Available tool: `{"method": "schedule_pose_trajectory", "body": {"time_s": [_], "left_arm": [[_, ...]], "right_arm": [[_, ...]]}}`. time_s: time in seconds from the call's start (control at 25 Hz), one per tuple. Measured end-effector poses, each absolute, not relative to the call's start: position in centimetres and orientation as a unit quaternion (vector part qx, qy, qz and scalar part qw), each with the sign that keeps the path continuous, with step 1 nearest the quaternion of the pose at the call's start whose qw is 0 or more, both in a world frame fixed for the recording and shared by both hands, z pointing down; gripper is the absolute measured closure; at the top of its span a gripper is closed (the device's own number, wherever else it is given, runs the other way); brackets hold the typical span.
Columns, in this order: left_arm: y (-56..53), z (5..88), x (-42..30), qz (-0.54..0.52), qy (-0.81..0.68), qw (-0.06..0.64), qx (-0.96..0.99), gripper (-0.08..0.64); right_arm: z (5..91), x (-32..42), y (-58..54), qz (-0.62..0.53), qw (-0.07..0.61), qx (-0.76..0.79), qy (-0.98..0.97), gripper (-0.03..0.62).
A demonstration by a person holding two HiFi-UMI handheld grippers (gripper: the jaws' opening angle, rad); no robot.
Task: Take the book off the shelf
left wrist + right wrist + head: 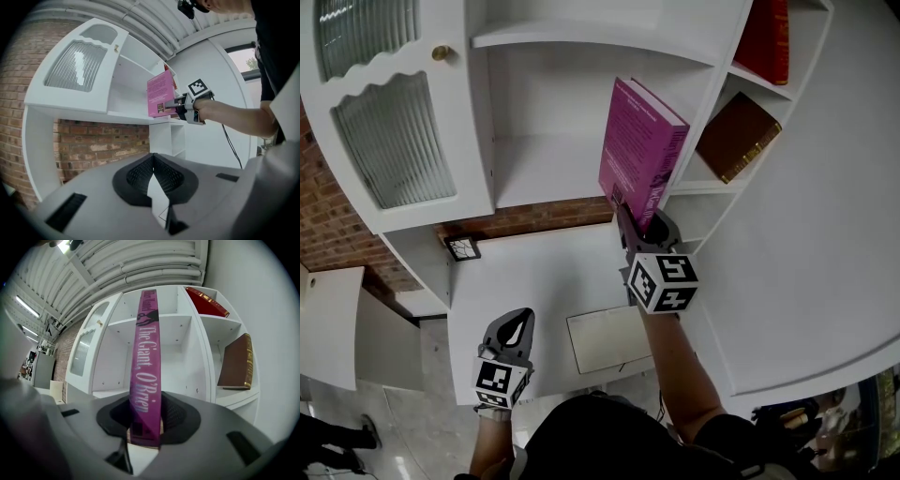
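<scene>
At the far left, the white cabinet's door (389, 141) has ribbed glass panes and a small brass knob (442, 52). A strip of brick wall (525, 217) shows below it. Low on the left, the left claw (521, 317) hangs over the edge of the white desk (534, 272). In its own view its jaws are pressed together at the tips with nothing between them. A small square marker tile (462, 248) lies on the desk by the wall, and a pale sheet or pad (609, 337) lies nearer the person. Further right, the open middle shelf (544, 164) is bare apart from the magenta book (639, 150). The book stands upright at the shelf's front edge, close to the divider on the right. Whether its bottom rests on the board cannot be told. The right claw (636, 220) points level at the cabinet and is clamped on the lower end of the book's spine, one jaw on each cover. Its marker cube (662, 281) sits just behind, on the outstretched forearm. In the narrow compartments on the right, a brown book (739, 136) with gilt page edges leans tilted. A red book (766, 37) sits in the compartment above it.
</scene>
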State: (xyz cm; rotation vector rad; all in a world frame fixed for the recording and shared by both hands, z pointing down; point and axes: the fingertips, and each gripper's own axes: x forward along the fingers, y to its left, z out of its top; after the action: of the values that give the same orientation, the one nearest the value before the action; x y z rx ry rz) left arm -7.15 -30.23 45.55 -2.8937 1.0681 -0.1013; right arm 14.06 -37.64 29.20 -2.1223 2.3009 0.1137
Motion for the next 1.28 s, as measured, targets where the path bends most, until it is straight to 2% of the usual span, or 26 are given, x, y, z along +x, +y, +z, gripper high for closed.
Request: {"method": "schedule_pose_trajectory", "body": {"time_s": [0.72, 1.28], "left_arm": [[-23.7, 46.8, -11.0, -0.032, 0.312, 0.016, -0.949, 0.552], [-21.2, 47.3, -11.4, -0.026, 0.295, 0.016, -0.955, 0.552]], "right_arm": [[32.2, 9.8, -28.0, 0.044, 0.006, -0.678, 0.734, 0.454], [36.8, 7.1, -22.2, 0.079, -0.028, -0.666, 0.741, 0.454]]}}
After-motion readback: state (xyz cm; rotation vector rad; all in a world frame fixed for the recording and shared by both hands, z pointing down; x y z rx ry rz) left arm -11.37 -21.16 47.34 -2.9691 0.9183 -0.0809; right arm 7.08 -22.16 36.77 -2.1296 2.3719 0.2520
